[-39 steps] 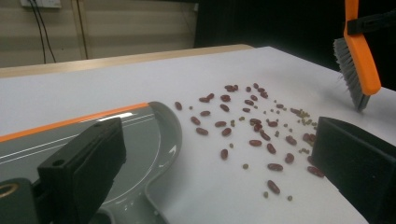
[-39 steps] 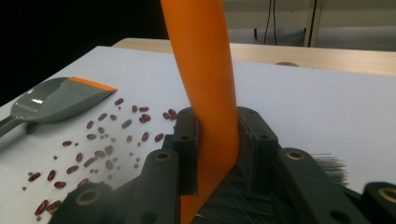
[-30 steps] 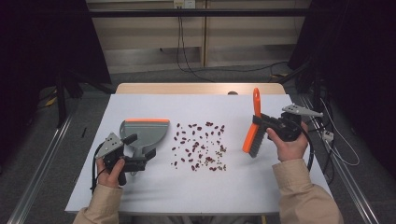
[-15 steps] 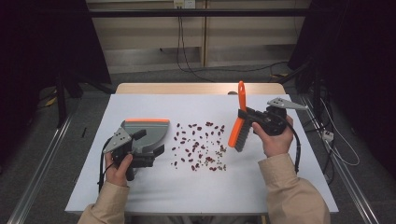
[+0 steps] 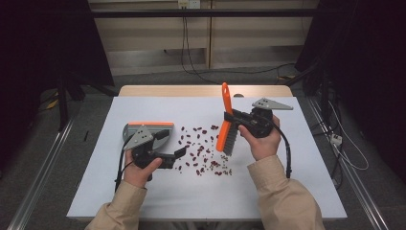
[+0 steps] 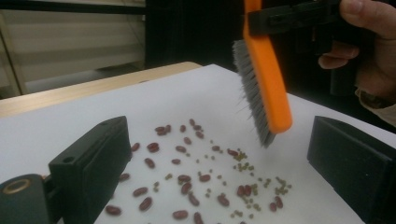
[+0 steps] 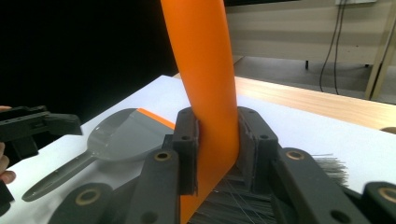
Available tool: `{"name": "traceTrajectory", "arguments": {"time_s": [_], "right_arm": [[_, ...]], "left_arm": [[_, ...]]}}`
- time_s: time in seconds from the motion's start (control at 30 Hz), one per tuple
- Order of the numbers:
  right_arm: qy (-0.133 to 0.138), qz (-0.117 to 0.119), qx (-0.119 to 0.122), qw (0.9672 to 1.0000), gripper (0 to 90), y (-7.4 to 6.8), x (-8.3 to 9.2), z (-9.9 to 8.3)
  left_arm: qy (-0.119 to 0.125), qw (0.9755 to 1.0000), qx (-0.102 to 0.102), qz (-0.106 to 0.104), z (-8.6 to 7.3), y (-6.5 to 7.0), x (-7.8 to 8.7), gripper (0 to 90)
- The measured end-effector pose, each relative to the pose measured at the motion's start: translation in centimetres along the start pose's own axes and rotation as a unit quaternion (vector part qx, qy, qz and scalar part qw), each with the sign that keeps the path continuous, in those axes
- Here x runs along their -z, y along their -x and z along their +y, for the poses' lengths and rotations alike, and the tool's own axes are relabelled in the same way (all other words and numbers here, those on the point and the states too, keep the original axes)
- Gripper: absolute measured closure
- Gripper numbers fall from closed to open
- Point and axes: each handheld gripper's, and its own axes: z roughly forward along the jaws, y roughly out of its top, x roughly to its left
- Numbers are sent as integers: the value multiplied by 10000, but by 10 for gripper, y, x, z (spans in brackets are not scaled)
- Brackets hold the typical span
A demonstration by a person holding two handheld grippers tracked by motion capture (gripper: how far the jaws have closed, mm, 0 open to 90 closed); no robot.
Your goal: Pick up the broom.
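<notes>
So the right hand-held gripper, clamped on the orange-backed grey-bristled brush, has swung in over the scattered red beans; the empty left hand-held gripper, jaws apart, moved off the grey dustpan. Sweeping looks next.

On the white table are one orange brush, one grey dustpan, two hand-held grippers, and a central scatter of many red beans and small green ones, too numerous to count.

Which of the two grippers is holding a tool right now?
The right gripper, shut on the orange brush; the left gripper holds nothing, its jaws wide apart.
</notes>
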Motion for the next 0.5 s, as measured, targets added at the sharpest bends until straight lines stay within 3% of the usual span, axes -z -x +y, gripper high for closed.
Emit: {"name": "traceTrajectory", "arguments": {"time_s": [0.2,0.5], "right_arm": [[17,133,118,9998,710,-13,-11,2],[-11,212,160,9996,710,-24,-21,0]], "left_arm": [[-111,9998,15,-148,4,13,-19,76],[-449,9976,297,-427,-1,23,-41,229]]}}
